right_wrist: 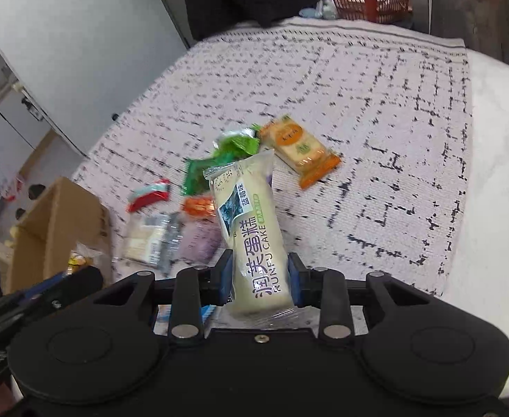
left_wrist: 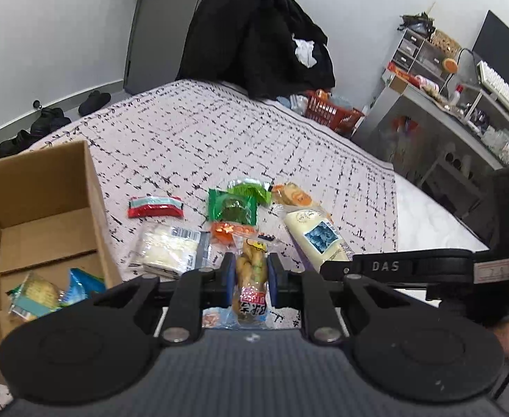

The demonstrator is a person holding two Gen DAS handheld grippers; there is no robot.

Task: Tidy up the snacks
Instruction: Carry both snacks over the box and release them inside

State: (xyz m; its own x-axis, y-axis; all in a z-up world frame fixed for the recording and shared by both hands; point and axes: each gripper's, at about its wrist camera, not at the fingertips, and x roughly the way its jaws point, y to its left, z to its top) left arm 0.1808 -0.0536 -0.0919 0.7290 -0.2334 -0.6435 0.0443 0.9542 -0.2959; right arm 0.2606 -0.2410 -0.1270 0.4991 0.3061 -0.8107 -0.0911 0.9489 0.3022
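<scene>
Snacks are being picked up two at a time for the box (left_wrist: 46,187). A brown snack (left_wrist: 251,271) is being squeezed by the left gripper (left_wrist: 251,274), a cake bar (right_wrist: 258,243) by the right gripper (right_wrist: 259,278), both lifted above the bed (right_wrist: 376,111).

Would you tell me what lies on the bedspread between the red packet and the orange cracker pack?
The green packets lie between the red packet and the orange cracker pack; the left wrist view shows it best.

White walls (left_wrist: 63,34) surround a patterned bed (left_wrist: 219,132) (cluttered desk (left_wrist: 445,104) beside it).
</scene>
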